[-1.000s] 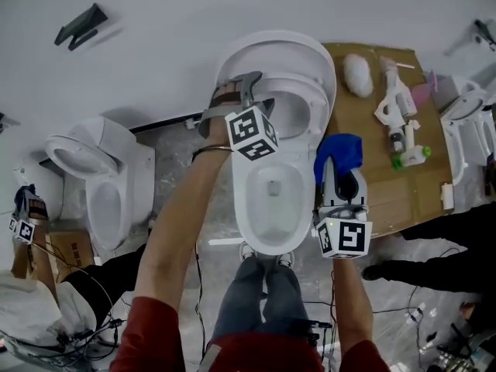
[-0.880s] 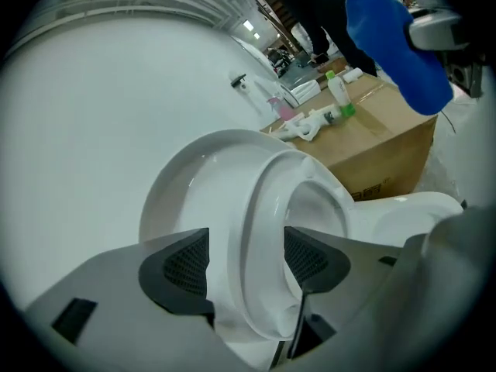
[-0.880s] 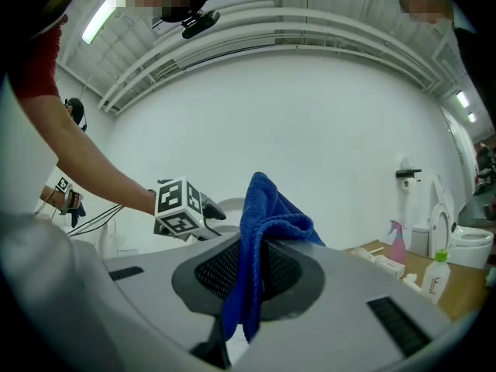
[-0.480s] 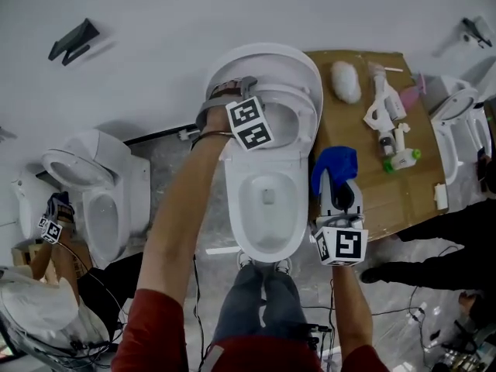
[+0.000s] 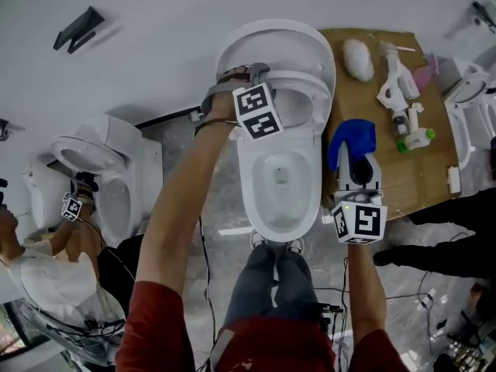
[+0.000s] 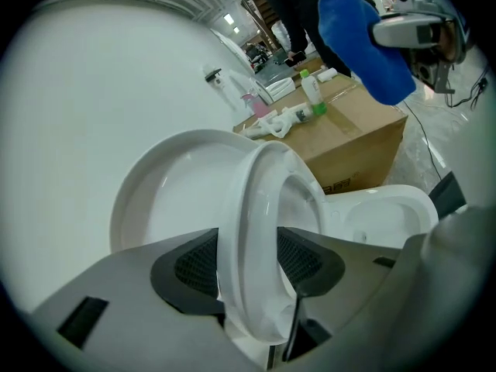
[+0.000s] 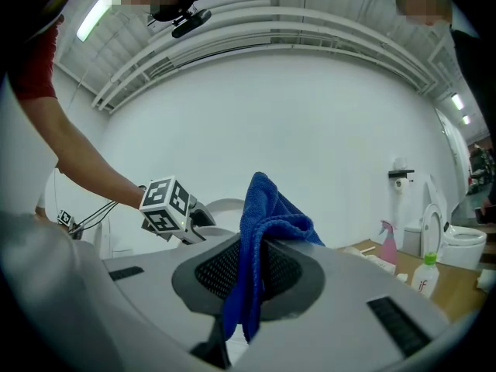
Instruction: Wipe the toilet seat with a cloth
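Note:
A white toilet stands in the middle of the head view with its lid (image 5: 271,41) raised and its seat (image 5: 310,91) tilted up over the bowl (image 5: 283,177). My left gripper (image 5: 254,74) reaches down to the seat's left rear. In the left gripper view, the seat rim (image 6: 248,208) fills the gap of the left gripper (image 6: 248,263); its jaws have just been closing, and both pads lie against the rim. My right gripper (image 5: 355,163) hangs level to the right of the bowl, shut on a blue cloth (image 5: 353,136) that bunches up between the jaws (image 7: 260,215).
A cardboard box (image 5: 372,188) to the right of the toilet carries a spray bottle (image 5: 395,84), a green-capped bottle (image 5: 415,138) and a white bundle (image 5: 358,59). Other toilets stand at left (image 5: 101,169) and far right (image 5: 469,99). Another person crouches at lower left; cables lie on the floor.
The left gripper has shifted slightly along the seat's rear rim and tipped further down onto it. The right gripper has kept the cloth still beside the bowl. The head view has shifted.

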Available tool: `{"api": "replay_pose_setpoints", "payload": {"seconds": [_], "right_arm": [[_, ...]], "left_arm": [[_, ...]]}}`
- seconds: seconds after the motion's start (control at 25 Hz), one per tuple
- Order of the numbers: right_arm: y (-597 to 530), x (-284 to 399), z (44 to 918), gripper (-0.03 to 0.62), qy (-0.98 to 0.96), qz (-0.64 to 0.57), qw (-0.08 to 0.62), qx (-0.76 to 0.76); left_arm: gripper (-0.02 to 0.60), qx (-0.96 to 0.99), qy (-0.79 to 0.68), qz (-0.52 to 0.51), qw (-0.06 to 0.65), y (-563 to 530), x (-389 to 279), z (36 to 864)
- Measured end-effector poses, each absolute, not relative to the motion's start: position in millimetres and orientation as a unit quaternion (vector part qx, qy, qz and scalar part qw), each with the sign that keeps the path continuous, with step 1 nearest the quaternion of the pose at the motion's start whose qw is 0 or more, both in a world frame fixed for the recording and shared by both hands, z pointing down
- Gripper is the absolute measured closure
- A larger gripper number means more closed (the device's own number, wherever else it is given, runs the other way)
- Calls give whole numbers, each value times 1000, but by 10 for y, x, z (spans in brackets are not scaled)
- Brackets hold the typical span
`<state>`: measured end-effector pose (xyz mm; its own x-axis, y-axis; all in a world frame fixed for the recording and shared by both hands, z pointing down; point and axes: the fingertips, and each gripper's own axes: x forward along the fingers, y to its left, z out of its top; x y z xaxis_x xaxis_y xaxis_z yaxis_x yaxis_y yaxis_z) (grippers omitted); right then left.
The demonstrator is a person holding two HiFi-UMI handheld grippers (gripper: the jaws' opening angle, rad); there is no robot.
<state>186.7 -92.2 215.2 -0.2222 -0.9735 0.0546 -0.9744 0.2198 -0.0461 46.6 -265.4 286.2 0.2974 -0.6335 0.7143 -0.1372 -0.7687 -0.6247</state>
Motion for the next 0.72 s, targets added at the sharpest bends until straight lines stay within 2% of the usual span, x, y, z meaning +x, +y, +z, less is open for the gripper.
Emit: {"api": "replay_pose_setpoints", "payload": {"seconds": [0.36, 0.4, 0.48, 0.72], "right_arm": [[-780, 1783, 2001, 534, -788, 32, 3, 615], [-758, 1763, 1983, 534, -789, 31, 3, 613], [-722, 1749, 1946, 534, -791, 28, 2, 612], [-568, 1781, 1902, 534, -790, 25, 4, 612]], "left_arm": [[378, -786, 210, -540, 214, -2029, 471, 2787], [436, -786, 210, -540, 214, -1970, 458, 2770], [472, -789, 207, -538, 211, -1843, 447, 2748], [488, -799, 171, -540, 201, -1288, 474, 2845]]}}
